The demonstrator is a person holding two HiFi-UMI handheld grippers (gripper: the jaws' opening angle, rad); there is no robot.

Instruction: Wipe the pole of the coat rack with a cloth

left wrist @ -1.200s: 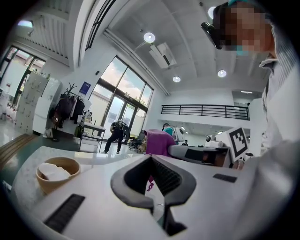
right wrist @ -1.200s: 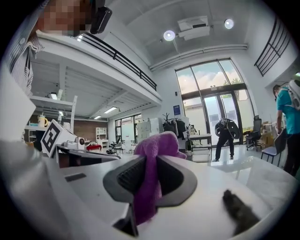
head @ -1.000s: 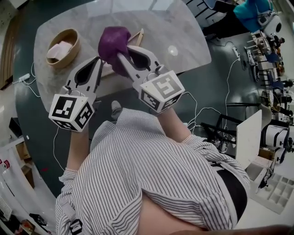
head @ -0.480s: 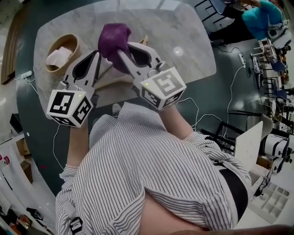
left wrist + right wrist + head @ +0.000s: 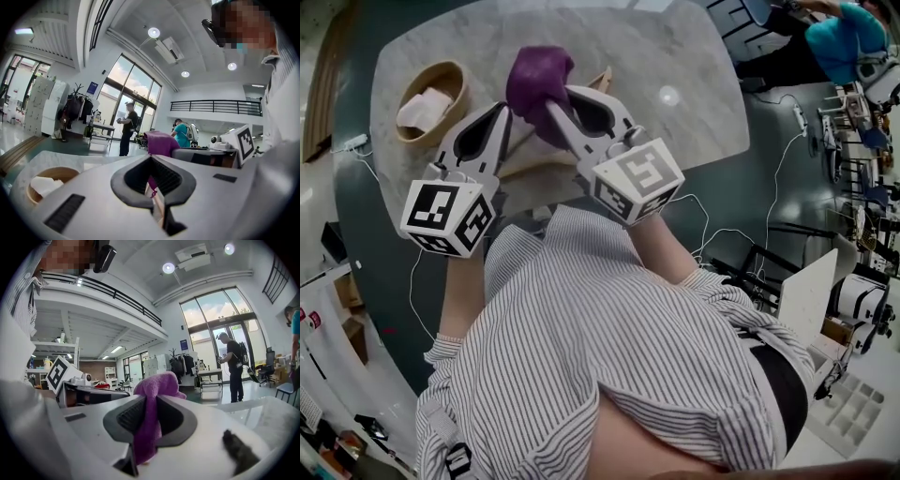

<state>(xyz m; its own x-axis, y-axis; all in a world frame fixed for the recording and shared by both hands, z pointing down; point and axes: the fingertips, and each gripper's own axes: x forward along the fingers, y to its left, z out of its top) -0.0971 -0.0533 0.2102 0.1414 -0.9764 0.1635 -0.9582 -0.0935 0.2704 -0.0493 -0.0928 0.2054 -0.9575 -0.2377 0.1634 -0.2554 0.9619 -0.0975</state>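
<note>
The right gripper (image 5: pixel 559 99), purple cloth (image 5: pixel 538 77) and left gripper (image 5: pixel 501 112) edged slightly forward.

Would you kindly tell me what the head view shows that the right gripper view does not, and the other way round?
Only the head view shows the wooden bowl and trailing white cables. Only the right gripper view shows tall windows, a balcony railing and a standing person. Both show the purple cloth pinched in the right gripper.
</note>
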